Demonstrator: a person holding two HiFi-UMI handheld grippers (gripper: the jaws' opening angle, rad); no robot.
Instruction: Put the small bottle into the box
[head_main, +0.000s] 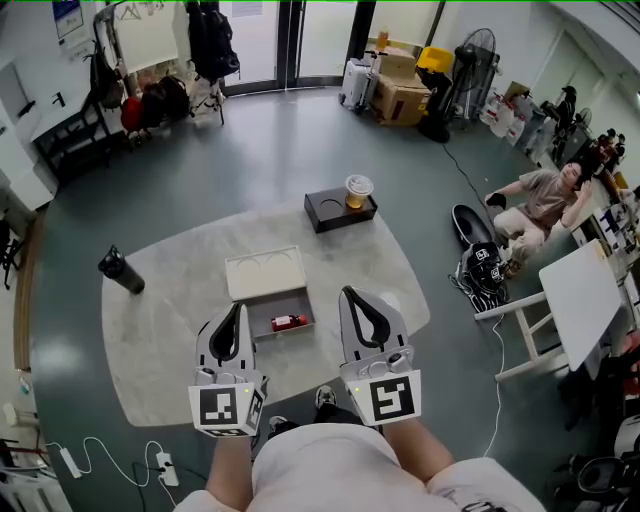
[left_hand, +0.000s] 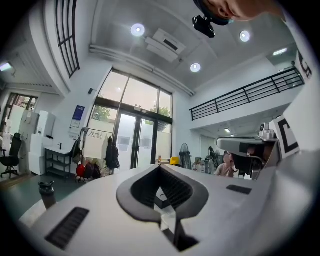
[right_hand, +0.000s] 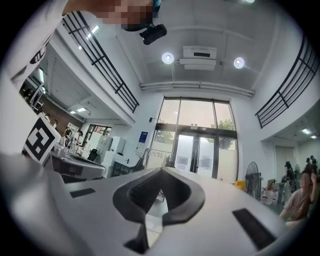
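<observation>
A small red bottle (head_main: 288, 322) lies on its side inside the open white box (head_main: 270, 303) on the pale rug; the box's lid (head_main: 265, 272) is folded back behind it. My left gripper (head_main: 239, 306) hangs above the rug just left of the box, jaws together, holding nothing. My right gripper (head_main: 347, 292) hangs just right of the box, also shut and empty. In the left gripper view my left gripper (left_hand: 160, 166) points level across the room towards glass doors. In the right gripper view my right gripper (right_hand: 161, 170) faces the same doors. Neither view shows the box.
A black flask (head_main: 121, 270) stands at the rug's left edge. A black tray (head_main: 335, 213) with a lidded cup (head_main: 358, 190) sits at the rug's far side. A person (head_main: 540, 200) sits on the floor at right, near a white table (head_main: 585, 290).
</observation>
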